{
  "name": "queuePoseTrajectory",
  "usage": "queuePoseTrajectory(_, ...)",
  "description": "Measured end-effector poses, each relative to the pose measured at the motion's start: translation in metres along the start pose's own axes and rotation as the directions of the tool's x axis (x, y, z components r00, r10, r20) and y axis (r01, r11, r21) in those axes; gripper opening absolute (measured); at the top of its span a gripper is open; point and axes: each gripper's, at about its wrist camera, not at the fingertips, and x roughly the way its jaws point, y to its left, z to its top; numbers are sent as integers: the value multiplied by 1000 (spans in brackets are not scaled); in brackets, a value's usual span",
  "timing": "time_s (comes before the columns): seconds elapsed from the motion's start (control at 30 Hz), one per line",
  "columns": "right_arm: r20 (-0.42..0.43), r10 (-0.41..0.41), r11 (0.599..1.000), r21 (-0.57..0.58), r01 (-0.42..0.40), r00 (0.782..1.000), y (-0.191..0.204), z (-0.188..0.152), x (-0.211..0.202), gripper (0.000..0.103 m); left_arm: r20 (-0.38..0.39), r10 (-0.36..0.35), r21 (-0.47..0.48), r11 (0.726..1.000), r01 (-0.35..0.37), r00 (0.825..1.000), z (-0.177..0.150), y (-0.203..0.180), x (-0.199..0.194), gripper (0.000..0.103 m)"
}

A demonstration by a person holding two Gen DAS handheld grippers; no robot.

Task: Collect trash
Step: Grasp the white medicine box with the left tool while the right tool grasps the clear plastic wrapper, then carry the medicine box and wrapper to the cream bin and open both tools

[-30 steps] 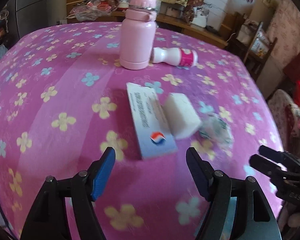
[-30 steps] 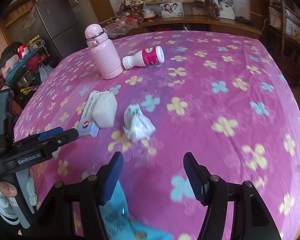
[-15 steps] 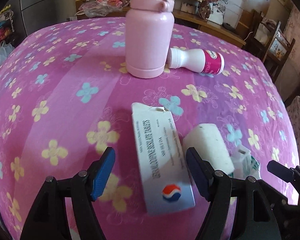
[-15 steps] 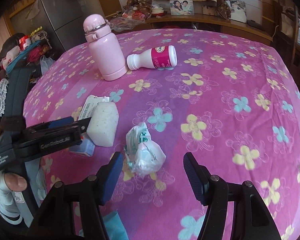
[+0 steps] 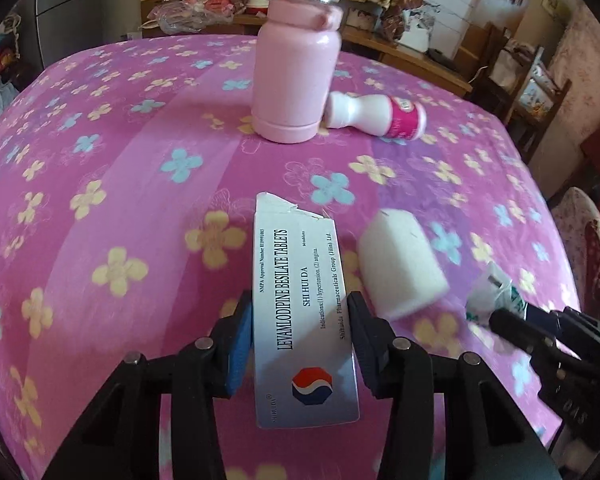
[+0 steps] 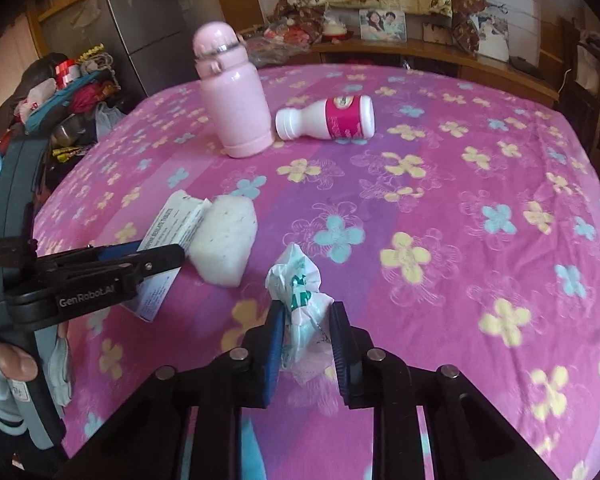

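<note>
- Bench [image 6: 480, 184], under a pink flowered cloth, is carrying everything.
- Flask [image 5: 298, 56] is standing upright at the far side, with a small bottle [image 6: 328, 118] lying on its side just beside it.
- Left tool [image 5: 300, 338], having just been closing, is gripping the tablet box [image 5: 300, 296] by its long edges.
- Sponge [image 5: 400, 266] is lying just right of the box.
- Right tool [image 6: 306, 350], having just closed, is pinching the crumpled wrapper [image 6: 300, 292] near the bench's front.
</note>
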Motion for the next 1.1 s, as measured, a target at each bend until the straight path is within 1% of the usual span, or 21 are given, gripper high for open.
queuePoseTrajectory(0.13,39,-13,1000,10,12,999,-6,-13,-37,24,30,-41,28,999,40,999,-14,-15,-30,47)
queuePoseTrajectory(0.23,58,-29,999,19,28,998,-10,-26,-64,24,37,-74,54,996,72,997,-23,-32,-46,47)
queuePoseTrajectory(0.37,75,-64,997,36,61,995,-20,-49,-97,24,46,-106,116,988,100,993,-39,-65,-64,47)
queuePoseTrajectory(0.5,84,-100,993,78,94,991,-38,-72,-125,24,46,-139,180,975,129,989,-55,-99,-77,47)
queuePoseTrajectory(0.83,99,-200,967,178,180,975,-88,-117,-183,24,22,-225,320,925,206,974,-86,-188,-98,47)
queuePoseTrajectory(1.1,90,-283,932,260,252,955,-136,-149,-222,24,-15,-276,417,872,257,961,-109,-260,-100,47)
